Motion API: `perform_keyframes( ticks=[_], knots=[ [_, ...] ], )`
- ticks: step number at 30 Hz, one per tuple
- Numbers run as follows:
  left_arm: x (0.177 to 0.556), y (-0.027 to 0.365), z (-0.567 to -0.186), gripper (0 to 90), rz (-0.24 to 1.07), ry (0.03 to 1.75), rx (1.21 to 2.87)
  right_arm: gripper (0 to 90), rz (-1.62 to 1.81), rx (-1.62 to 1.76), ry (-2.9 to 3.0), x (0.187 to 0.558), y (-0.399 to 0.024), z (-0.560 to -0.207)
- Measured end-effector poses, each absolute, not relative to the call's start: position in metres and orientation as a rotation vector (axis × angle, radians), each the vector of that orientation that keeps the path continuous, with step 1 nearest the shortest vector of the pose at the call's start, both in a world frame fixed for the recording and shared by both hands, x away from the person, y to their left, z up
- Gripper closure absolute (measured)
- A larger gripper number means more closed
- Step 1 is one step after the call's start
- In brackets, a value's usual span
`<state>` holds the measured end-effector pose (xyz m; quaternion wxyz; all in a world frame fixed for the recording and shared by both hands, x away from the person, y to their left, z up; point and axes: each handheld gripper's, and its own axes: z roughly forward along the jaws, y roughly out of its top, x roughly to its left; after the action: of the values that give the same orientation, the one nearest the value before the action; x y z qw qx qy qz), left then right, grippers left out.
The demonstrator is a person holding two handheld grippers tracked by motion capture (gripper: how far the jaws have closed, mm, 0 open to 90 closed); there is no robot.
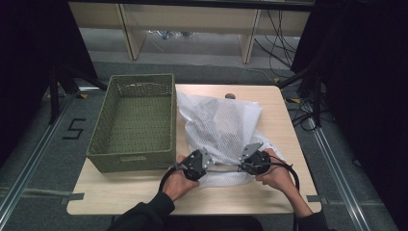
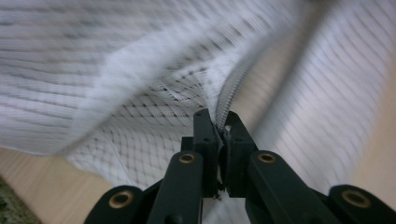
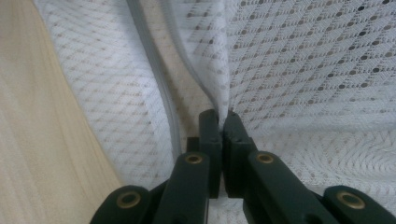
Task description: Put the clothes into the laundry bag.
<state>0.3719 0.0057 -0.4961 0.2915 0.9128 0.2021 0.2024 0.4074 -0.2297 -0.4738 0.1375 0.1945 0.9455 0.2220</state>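
- The white mesh laundry bag (image 1: 219,127) lies on the wooden table (image 1: 120,190), just to the right of the green woven basket (image 1: 134,120), with its near edge toward the person.
- The left gripper (image 1: 201,156) has its jaws pinched tight on the bag's zipper edge (image 2: 233,88); in the left gripper view the fabric and zipper tape run straight into the closed tips.
- The right gripper (image 1: 246,155) is likewise clamped shut on a fold of mesh (image 3: 224,79), beside the grey zipper track (image 3: 159,88).
- The step in hand looks like spreading or lifting the bag's mouth by its two near corners.
- To do it well, keep both pinches firm on the reinforced zipper seam rather than the loose netting, which could slip or snag.
- Move the two hands evenly, so the mesh stays taut between them without twisting.
- Lift high enough to clear the basket's rim if the bag is bound there.
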Motion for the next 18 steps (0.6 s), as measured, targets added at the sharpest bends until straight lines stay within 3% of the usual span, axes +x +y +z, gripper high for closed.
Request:
perform_keyframes(
  ticks=[1,18],
  knots=[
    [0.37,0.007,-0.5,87.5,0.529,0.527,2.483,89.5,0.64,0.563,2.732,0.408,-0.23,-0.475],
    [0.366,0.031,-0.494,84.5,0.446,0.657,2.409,86.6,0.68,0.513,2.742,0.398,-0.225,-0.466]
  ],
)
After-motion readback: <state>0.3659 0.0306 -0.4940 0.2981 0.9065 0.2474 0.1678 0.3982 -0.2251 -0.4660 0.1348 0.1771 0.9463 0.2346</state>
